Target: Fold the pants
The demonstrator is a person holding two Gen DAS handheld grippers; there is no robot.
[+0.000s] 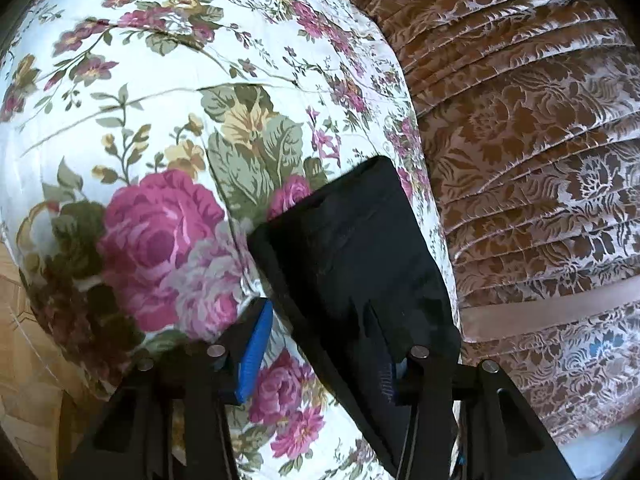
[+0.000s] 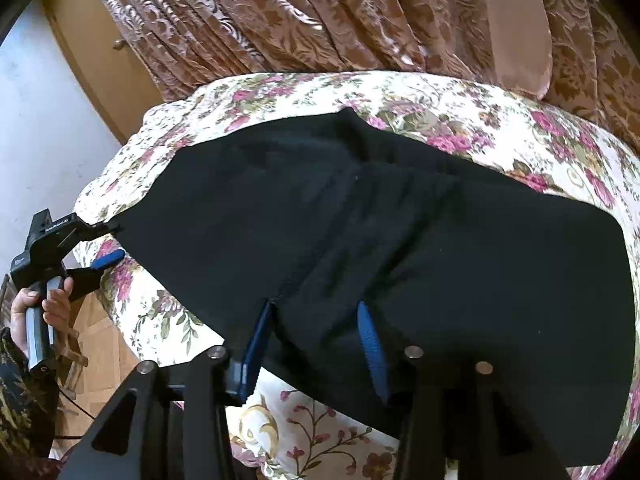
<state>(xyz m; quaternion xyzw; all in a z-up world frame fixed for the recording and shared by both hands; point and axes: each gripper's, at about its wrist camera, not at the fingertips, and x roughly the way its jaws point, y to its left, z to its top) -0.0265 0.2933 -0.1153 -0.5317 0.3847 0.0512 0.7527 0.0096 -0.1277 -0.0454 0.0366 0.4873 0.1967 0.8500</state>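
Holding black pants (image 2: 400,240) flat on the bed (image 2: 520,128), both hand-held grippers spread, gripping nothing; next I pinch the hem.

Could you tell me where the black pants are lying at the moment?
The black pants lie spread on the floral bedspread in front of the brown curtain, filling the middle of the right wrist view.

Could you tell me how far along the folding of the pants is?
The black pants lie as a compact, roughly rectangular shape on the floral cover, so they look folded at least once. Both grippers, left and right, are open at the pants' edges. Whether another fold is left, I cannot tell.
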